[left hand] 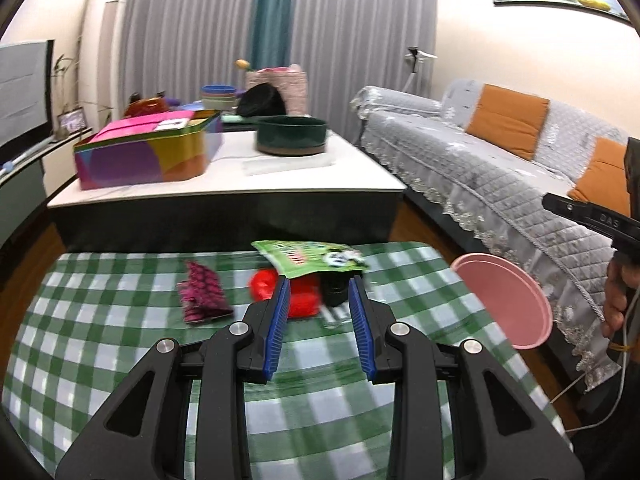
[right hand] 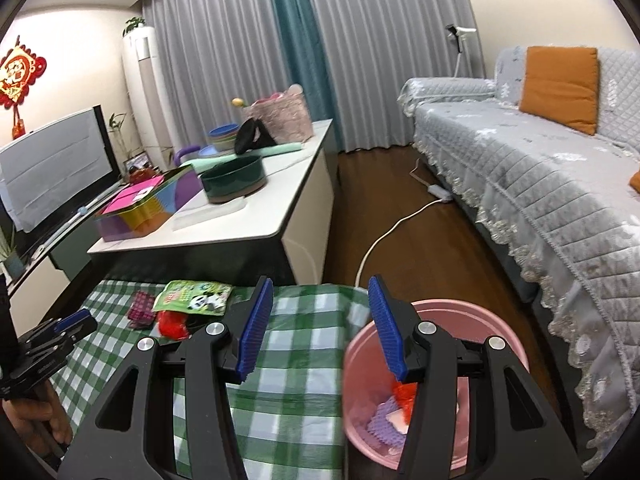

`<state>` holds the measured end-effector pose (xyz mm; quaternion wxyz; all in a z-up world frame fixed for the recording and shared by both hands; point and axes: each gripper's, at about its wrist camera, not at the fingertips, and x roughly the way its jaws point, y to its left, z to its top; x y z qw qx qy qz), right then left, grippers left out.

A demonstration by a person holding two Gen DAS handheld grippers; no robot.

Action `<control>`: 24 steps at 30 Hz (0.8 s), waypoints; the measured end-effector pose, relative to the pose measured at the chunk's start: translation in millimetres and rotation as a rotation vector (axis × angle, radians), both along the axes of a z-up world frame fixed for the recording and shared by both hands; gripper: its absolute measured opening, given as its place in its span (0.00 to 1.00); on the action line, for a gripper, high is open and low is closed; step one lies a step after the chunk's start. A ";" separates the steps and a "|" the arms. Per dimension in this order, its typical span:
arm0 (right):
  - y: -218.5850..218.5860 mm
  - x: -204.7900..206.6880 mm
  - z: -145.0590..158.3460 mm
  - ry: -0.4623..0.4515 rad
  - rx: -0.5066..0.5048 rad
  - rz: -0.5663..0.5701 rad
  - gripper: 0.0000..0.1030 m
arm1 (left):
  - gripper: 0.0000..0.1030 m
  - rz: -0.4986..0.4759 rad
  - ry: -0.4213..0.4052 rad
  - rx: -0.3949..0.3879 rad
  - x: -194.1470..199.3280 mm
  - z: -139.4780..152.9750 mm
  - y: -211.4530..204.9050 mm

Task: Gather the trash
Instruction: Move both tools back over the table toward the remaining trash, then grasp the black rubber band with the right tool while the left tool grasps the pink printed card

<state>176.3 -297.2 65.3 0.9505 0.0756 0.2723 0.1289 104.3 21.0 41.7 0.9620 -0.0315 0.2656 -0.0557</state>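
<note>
Lying at the table's far edge, the wrappers [left hand: 310, 260] are being approached by the left gripper [left hand: 320, 292], unclenched and empty; the right gripper [right hand: 320, 312], likewise released, is being kept above the pink bin [right hand: 496, 320] for drops.

Grey sofa [right hand: 540, 184], orange cushions [left hand: 508, 120]

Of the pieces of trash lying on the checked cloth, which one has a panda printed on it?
The green packet, at the far edge of the cloth. The red wrapper and the magenta patterned wrapper beside it show no panda.
</note>
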 end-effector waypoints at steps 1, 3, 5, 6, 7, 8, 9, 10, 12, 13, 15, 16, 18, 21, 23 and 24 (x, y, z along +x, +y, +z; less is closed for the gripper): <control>4.7 2.0 -1.4 0.003 -0.002 0.009 0.49 | 0.30 0.012 0.004 -0.008 0.3 -2.0 5.7; 15.8 7.5 -5.5 0.012 -0.005 0.032 0.49 | 0.30 0.038 0.012 -0.015 1.8 -6.3 15.1; 25.3 11.2 -9.3 0.018 -0.006 0.051 0.49 | 0.30 0.060 0.022 -0.023 4.0 -11.0 23.7; 32.7 14.2 -12.2 0.022 -0.008 0.067 0.49 | 0.30 0.068 0.026 -0.025 5.7 -13.2 28.0; 38.6 15.4 -14.4 0.024 -0.011 0.079 0.49 | 0.30 0.077 0.028 -0.022 6.9 -15.3 31.6; 44.4 17.1 -16.8 0.027 -0.017 0.092 0.49 | 0.30 0.082 0.028 -0.022 7.9 -16.0 33.5; 52.0 19.3 -20.1 0.033 -0.023 0.108 0.49 | 0.30 0.092 0.031 -0.027 9.5 -17.9 38.0; 57.7 21.0 -22.7 0.037 -0.026 0.120 0.49 | 0.30 0.102 0.035 -0.034 11.3 -19.9 42.4; 71.0 25.1 -28.6 0.047 -0.032 0.150 0.48 | 0.30 0.124 0.046 -0.042 15.4 -24.6 49.4; 77.0 26.6 -31.1 0.051 -0.035 0.164 0.48 | 0.30 0.133 0.052 -0.045 17.8 -26.9 52.2; 87.9 29.6 -36.4 0.057 -0.041 0.191 0.48 | 0.30 0.146 0.060 -0.051 22.4 -30.8 56.5; 92.1 31.2 -38.6 0.059 -0.043 0.199 0.46 | 0.30 0.152 0.063 -0.053 24.7 -32.6 58.0; 103.4 34.9 -44.2 0.063 -0.049 0.217 0.46 | 0.30 0.163 0.069 -0.058 29.8 -36.2 61.3; 114.7 42.1 -52.6 0.075 -0.048 0.238 0.42 | 0.30 0.178 0.077 -0.063 38.3 -42.0 65.2; 120.7 48.8 -58.7 0.091 -0.040 0.246 0.42 | 0.30 0.189 0.085 -0.066 43.9 -46.8 67.1; 122.9 51.6 -61.4 0.100 -0.034 0.250 0.42 | 0.30 0.192 0.087 -0.066 45.9 -48.0 67.8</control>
